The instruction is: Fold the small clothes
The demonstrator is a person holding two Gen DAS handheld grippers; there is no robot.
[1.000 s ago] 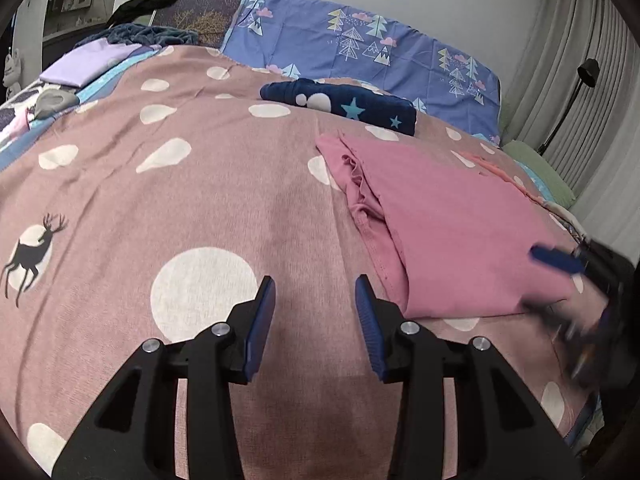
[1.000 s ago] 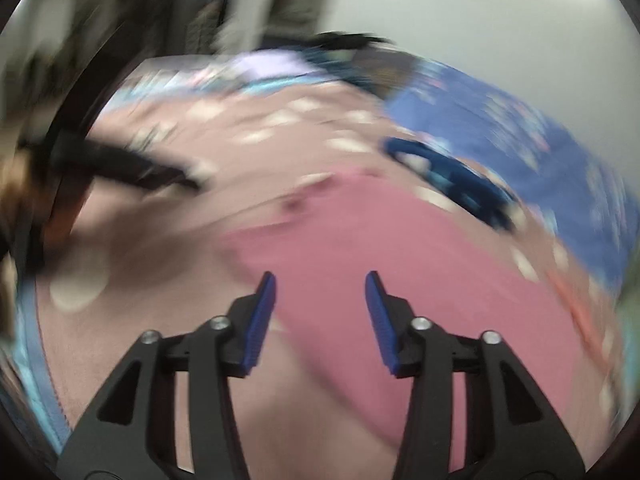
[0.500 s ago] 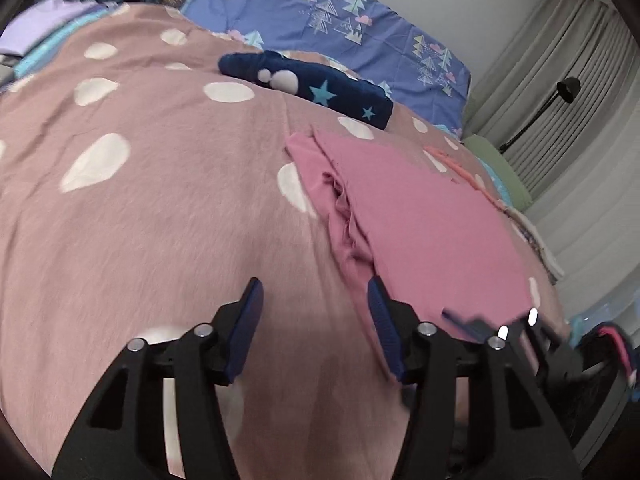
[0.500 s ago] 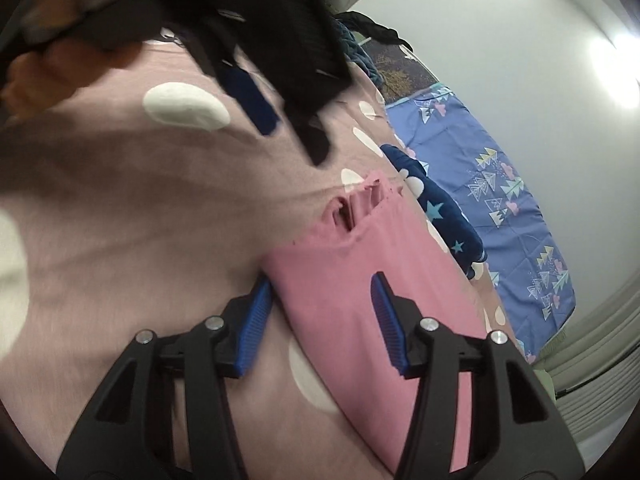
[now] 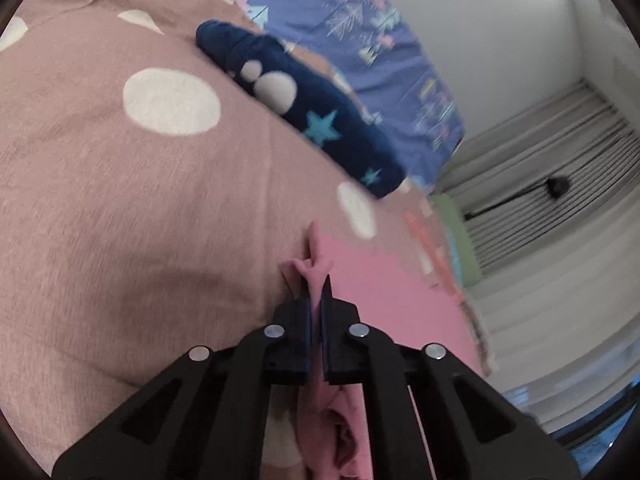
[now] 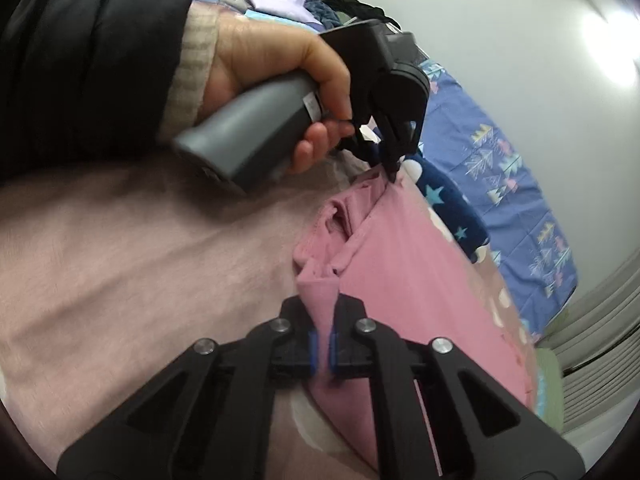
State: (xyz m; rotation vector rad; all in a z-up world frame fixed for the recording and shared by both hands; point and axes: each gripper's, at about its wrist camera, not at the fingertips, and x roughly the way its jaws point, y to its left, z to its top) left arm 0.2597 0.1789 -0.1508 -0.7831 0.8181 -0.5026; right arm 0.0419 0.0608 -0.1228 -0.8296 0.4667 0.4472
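A pink garment (image 5: 384, 292) lies partly folded on the mauve polka-dot bedspread (image 5: 140, 208). My left gripper (image 5: 317, 304) is shut on a bunched fold at the garment's far left edge. My right gripper (image 6: 323, 320) is shut on a fold of the same garment (image 6: 404, 276) at its near left edge. In the right wrist view the hand-held left gripper (image 6: 394, 168) pinches the garment's far corner, with the hand above it.
A navy star-and-dot fleece (image 5: 304, 112) lies folded beyond the garment. A blue tree-print pillow (image 5: 360, 40) sits behind it. Curtains (image 5: 560, 184) and a black lamp (image 5: 558, 187) stand at the right. Folded clothes (image 6: 276, 0) lie at the far left.
Both grippers were open above the bedspread; they have come down onto the garment's left edge and shut on it, the left at the far corner, the right at the near one.
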